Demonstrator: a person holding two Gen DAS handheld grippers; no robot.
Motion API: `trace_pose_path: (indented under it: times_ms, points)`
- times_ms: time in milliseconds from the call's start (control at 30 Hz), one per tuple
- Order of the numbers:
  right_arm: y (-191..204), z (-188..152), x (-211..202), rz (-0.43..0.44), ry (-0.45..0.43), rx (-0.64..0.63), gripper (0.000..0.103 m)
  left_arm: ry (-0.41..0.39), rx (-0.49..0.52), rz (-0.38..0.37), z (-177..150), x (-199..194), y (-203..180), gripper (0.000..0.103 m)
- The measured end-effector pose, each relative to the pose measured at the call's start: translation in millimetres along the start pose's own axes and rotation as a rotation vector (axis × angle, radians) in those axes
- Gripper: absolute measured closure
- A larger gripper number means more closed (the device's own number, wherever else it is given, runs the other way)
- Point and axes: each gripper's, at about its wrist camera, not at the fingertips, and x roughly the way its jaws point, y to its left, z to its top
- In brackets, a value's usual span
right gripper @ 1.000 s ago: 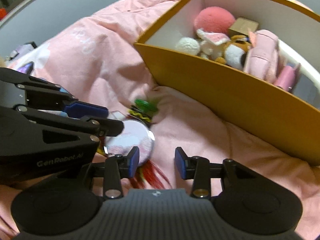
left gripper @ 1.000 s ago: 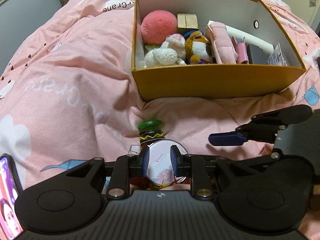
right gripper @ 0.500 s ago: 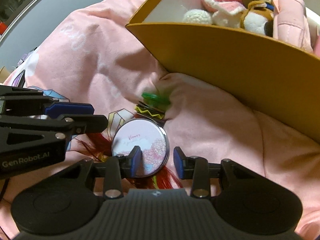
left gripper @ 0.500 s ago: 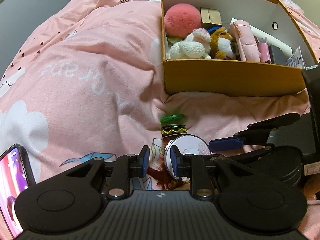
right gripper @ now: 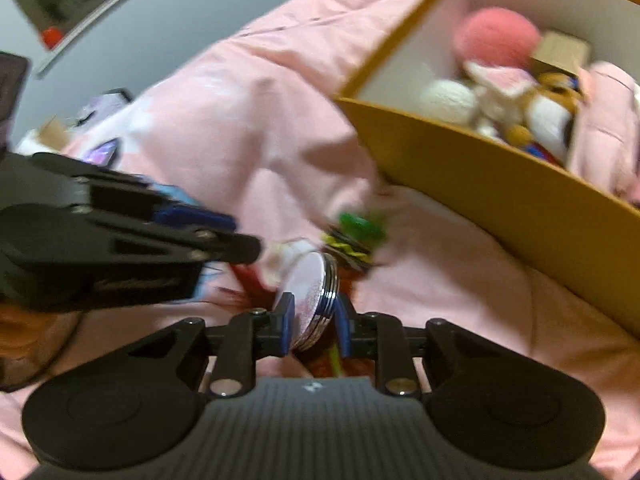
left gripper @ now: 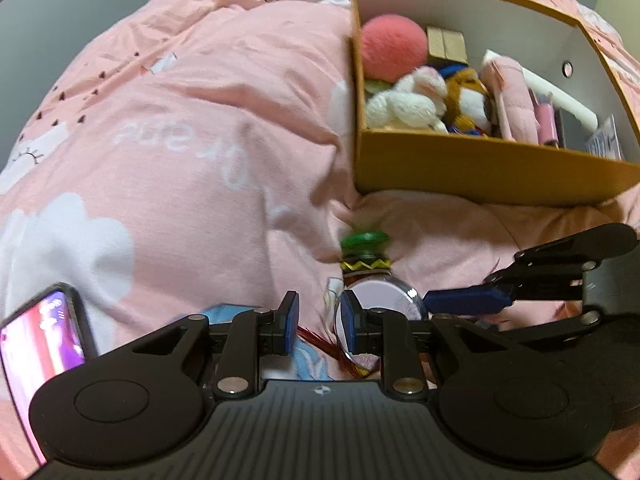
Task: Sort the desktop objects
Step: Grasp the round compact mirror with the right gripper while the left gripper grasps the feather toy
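A round compact (right gripper: 316, 300) with a pale pink lid and chrome rim stands tilted on its edge on the pink bedding. My right gripper (right gripper: 314, 327) is closing and its blue pads press the compact's two faces. In the left wrist view the compact (left gripper: 386, 300) lies just right of my left gripper (left gripper: 319, 326), which is open over bedding and red strands, with nothing between its pads. One of the right gripper's fingers (left gripper: 464, 302) reaches in from the right. A green-topped toy (left gripper: 364, 240) with a yellow zigzag band lies just beyond the compact.
An orange box (left gripper: 480, 168) with white inner walls sits at the back right and holds a pink ball (left gripper: 392, 48), plush toys and pink items. A lit phone (left gripper: 40, 340) lies at the lower left. Pink bedding (left gripper: 180, 140) covers the rest.
My left gripper slid left off the compact it had straddled. My right gripper came in over the compact, closed on it and tipped it up on edge.
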Motion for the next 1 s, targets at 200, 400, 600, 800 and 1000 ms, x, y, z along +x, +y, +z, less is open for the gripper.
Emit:
trace_pose_path:
  times_ms: [200,400,600,800,1000]
  points:
    - [-10.7,-2.8,18.5,0.011,0.007,0.046,0.081,0.000,-0.001,0.005,0.0,2.8,3.2,0.077]
    - [-11.7,0.3,28.4,0.110,0.040,0.086,0.086,0.006,-0.057,-0.038,8.0,-3.3,12.9,0.077]
    - [-15.4,-5.3,15.3,0.077,-0.018,0.105,0.089,-0.027,-0.049,-0.005,5.3,-6.4,10.7,0.077]
    - [-42.5,-25.6,-53.9,-0.056,-0.150,0.212,0.089,0.002,-0.056,-0.065,6.8,3.9,1.1,0.076]
    - [-63.7,-41.9,-69.8,-0.143,-0.193,0.301,0.089,0.091,-0.033,-0.068,7.1,30.1,-15.4,0.067]
